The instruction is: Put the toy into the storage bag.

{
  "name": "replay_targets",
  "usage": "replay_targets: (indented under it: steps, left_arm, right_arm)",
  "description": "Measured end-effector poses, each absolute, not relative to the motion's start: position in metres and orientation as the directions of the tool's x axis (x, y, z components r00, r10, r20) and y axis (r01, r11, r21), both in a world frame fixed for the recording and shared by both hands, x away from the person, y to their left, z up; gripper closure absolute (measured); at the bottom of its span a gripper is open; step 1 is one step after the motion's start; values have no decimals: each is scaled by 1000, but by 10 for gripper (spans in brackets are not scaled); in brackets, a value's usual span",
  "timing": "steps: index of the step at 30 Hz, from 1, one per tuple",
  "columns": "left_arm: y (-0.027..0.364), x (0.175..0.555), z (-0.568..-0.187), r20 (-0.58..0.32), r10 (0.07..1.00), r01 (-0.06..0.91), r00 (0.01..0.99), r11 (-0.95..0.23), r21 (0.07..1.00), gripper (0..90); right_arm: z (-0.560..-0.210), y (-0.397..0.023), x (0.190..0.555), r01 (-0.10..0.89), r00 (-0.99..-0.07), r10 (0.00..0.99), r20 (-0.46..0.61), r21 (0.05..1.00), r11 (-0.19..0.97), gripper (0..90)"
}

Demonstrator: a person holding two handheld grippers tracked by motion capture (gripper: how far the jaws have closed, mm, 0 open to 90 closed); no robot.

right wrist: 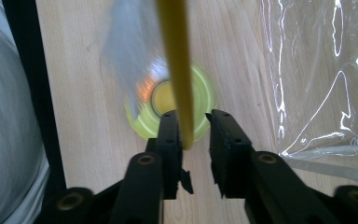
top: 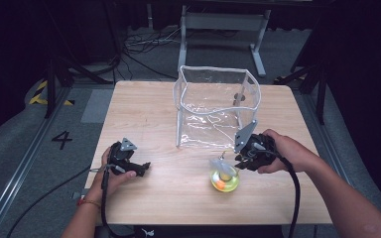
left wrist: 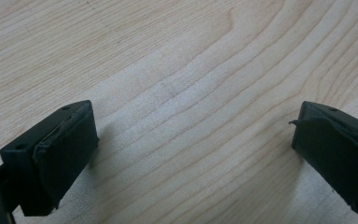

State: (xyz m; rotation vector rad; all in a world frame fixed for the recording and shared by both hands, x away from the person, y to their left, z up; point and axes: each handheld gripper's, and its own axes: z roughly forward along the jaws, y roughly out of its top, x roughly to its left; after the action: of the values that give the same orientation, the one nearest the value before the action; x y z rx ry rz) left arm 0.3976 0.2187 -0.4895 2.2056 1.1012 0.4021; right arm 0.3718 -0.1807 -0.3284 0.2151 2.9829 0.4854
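Black jaws of the right gripper (right wrist: 196, 135) flank a slim yellow stick (right wrist: 176, 70) in the right gripper view, one pad touching it, the other a sliver off. The grip looks not quite made, and no earlier moment is there to compare. The stick rises from a round yellow-green toy (top: 224, 180) with a pale feathery tuft, standing near the table's (top: 144, 104) front edge, right of centre and just in front of a clear plastic bag (top: 214, 105) that stands open toward the back. The step in hand appears to be grasping the toy by its stick; the next move likely calls for a firm pinch, a straight lift and a carry over the bag's rim. Over by the front-left corner, the left gripper (top: 140, 168) waits with jaws wide apart above bare wood. Motion blur smears the tuft, and whether stick and base are one piece is hard to tell.
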Motion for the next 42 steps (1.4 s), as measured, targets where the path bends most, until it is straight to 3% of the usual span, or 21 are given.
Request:
replay_targets:
  steps: [6,21,42]
  left_arm:
    - [219,398,-490,-10,798,605,603,-449,658,5]
    - [219,398,-490,-9,798,605,603,-449,657,5]
    - [219,398,-490,-9,798,604,603,-450,658,5]
  right_arm:
    - [-322,-178,371,107,-984,145,-100,316,943,878]
    - [-311,-191,371,109,-981,150,-125,286,952,885]
    - [-292,-275,386,279,-926,340,-165,310,909,885]
